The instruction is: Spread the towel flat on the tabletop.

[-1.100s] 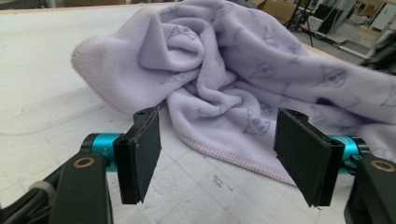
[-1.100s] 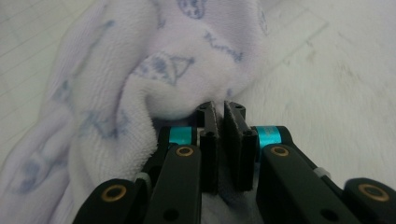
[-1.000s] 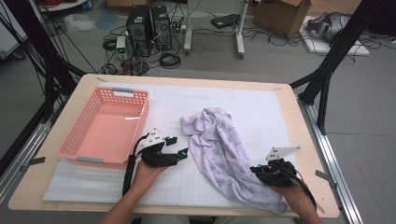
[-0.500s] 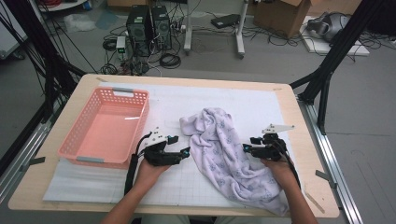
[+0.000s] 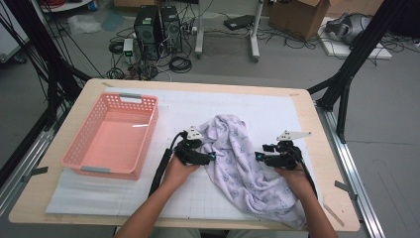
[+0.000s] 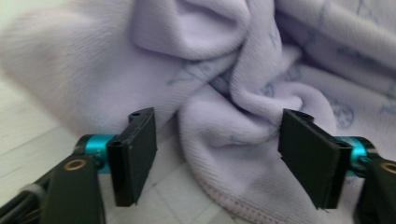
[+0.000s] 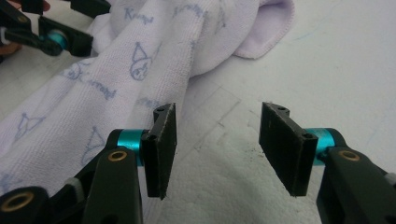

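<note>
A crumpled lilac towel (image 5: 237, 158) with small printed figures lies on the white mat, running from the middle toward the front right. My left gripper (image 5: 210, 157) is at the towel's left edge. In the left gripper view its jaws (image 6: 217, 126) stand wide apart, just closed a little, with a fold of towel (image 6: 224, 93) between them and no squeeze on it. My right gripper (image 5: 258, 156) is at the towel's right edge. Its jaws (image 7: 219, 116) have just been opening and hold bare mat between them. The towel (image 7: 116, 70) lies beside one of them.
A pink plastic basket (image 5: 151, 129) with nothing in it stands on the left of the mat. The white gridded mat (image 5: 277, 109) covers most of the wooden table (image 5: 317, 129). Black stand legs, cables and computer cases are on the floor beyond.
My right hand has moved from the towel's near end, by the front right corner, up to the towel's right side, and its jaws now stand apart. My left gripper slid right against the towel.
</note>
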The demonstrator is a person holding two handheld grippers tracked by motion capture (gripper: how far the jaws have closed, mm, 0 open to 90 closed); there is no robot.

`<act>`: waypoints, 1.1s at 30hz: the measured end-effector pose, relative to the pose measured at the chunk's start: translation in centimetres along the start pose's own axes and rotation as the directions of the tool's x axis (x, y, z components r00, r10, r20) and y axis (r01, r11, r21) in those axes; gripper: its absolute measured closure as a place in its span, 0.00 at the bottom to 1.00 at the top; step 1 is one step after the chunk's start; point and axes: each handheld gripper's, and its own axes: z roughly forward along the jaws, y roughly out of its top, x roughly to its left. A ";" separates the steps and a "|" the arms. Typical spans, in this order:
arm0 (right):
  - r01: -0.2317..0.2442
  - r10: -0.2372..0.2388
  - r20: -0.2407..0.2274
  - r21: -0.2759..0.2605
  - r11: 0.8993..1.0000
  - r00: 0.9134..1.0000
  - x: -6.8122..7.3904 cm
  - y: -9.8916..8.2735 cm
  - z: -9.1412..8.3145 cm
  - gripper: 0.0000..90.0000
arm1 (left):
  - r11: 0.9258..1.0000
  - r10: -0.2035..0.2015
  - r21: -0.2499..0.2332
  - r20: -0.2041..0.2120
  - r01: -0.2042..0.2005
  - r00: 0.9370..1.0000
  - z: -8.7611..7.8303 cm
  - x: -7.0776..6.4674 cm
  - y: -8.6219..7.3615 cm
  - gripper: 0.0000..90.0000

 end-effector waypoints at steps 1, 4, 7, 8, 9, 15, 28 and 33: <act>-0.006 0.006 0.013 0.003 1.000 1.000 -0.1 0.0 0.0 0.53 | 1.000 0.014 -0.001 -0.003 -0.014 1.000 -0.1 -0.1 0.0 0.45; -0.032 0.031 0.051 0.021 0.999 0.998 -0.6 -0.1 0.2 0.62 | 1.000 0.029 0.008 0.021 -0.029 0.999 -0.8 0.2 0.0 0.90; -0.027 0.026 0.056 0.024 0.999 0.998 -0.7 -0.1 0.1 0.70 | 0.999 0.016 -0.030 -0.009 -0.016 1.000 -2.5 0.7 -0.6 0.91; -0.027 0.026 0.056 0.024 0.999 0.998 -0.7 -0.1 0.1 0.70 | 0.999 0.001 -0.034 -0.006 -0.001 1.000 -3.1 1.0 -0.9 0.91; -0.029 0.028 0.057 0.024 0.999 0.998 -0.8 0.0 0.1 0.72 | 0.999 -0.010 -0.051 -0.005 0.010 1.000 -3.7 1.2 -1.2 0.91; -0.026 0.024 0.053 0.048 0.999 0.998 -0.5 1.0 1.3 0.78 | 0.998 -0.008 -0.059 -0.012 0.007 1.000 -6.3 1.5 -3.2 0.93; 0.092 -0.095 0.012 0.173 0.981 0.995 4.6 4.0 7.0 0.70 | 0.996 -0.043 -0.073 -0.002 0.043 0.999 -7.3 1.9 -5.1 0.93; 0.097 -0.106 0.041 0.174 0.980 0.994 3.8 3.7 5.8 0.96 | 0.996 -0.041 -0.079 0.000 0.041 0.999 -7.3 2.0 -5.1 0.93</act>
